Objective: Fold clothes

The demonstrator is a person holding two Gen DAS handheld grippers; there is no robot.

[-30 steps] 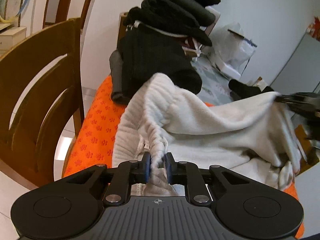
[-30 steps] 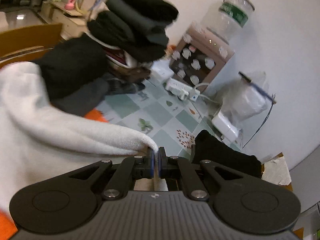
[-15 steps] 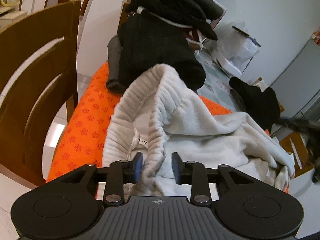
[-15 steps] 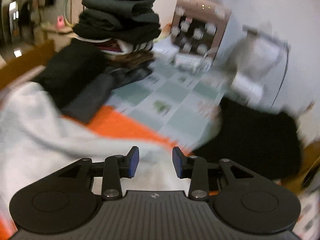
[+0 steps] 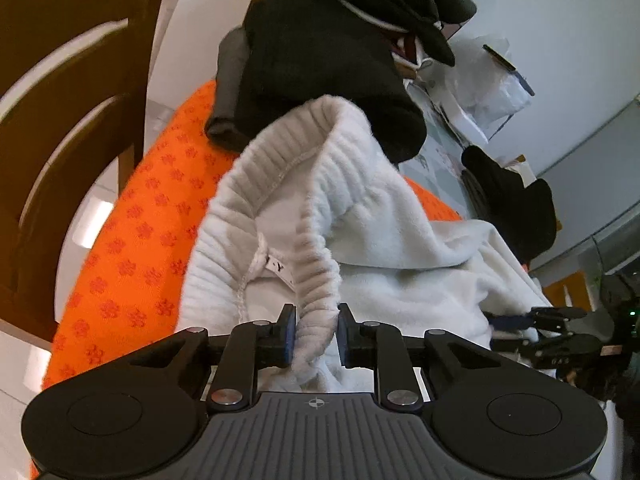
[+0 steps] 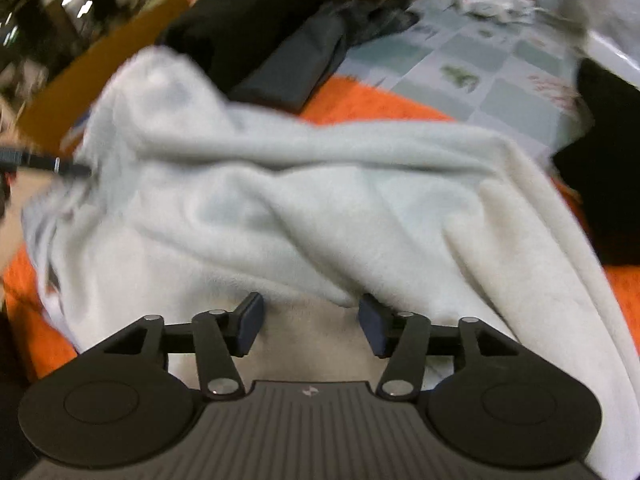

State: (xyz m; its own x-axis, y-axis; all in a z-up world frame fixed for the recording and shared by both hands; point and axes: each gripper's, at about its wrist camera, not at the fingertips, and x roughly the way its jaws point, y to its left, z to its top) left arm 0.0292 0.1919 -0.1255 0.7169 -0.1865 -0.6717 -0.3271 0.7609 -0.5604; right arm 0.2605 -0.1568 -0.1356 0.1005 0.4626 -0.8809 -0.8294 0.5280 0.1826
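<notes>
Here, a white fleece garment with a ribbed waistband (image 5: 320, 208), spread over an orange mat with a red flower print (image 5: 132, 240) on the desk. Long axis laid from the ribbed waistband at the left gripper (image 5: 314, 338) across to the rumpled far end near the right gripper (image 5: 520, 322). Waistband opening turned up and toward the left wrist camera, a small label visible inside.

Left gripper fingers (image 5: 286, 336) parted a moderate way, a fold of the ribbed band between them, touching the left pad at most, not pinched. Right gripper (image 6: 312, 326) spread wide, fingers (image 6: 250, 322) low over the fleece (image 6: 320, 208), a ridge of cloth lying just ahead of the gap, nothing clamped.

Behind the waistband, a pile of folded black and dark grey clothes (image 5: 332, 40), the lowest black piece touching the white rim. Farther right, a separate black garment (image 5: 512, 204) on the green-checked tablecloth (image 6: 480, 64). At left, a brown wooden slatted chair (image 5: 60, 120) just beside the desk. Right wrist view blurred.
</notes>
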